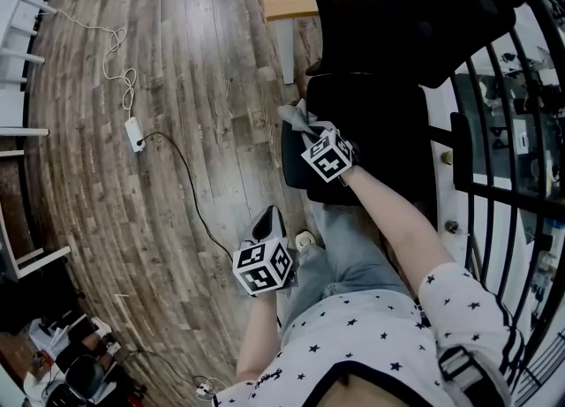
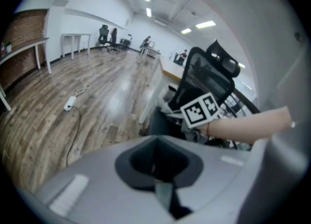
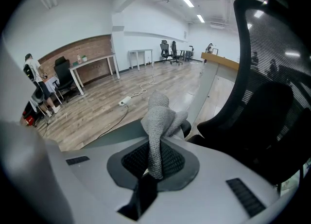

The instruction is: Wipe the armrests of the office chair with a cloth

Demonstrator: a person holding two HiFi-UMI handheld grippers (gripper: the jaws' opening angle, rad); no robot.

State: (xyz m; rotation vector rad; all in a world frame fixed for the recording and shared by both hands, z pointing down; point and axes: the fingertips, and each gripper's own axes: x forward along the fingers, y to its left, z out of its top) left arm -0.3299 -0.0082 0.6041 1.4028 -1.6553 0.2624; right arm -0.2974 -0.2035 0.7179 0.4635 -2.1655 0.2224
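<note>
cloth (image 3: 159,116) pinched between right gripper (image 3: 154,163) jaws, bunched above them

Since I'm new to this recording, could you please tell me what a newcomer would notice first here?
The grey cloth bunched up in the right claw, held at the black office chair, stands out first. The left claw hangs shut and empty nearer the person, over the wooden floor. A white power strip lies on that floor, to the left.
</note>
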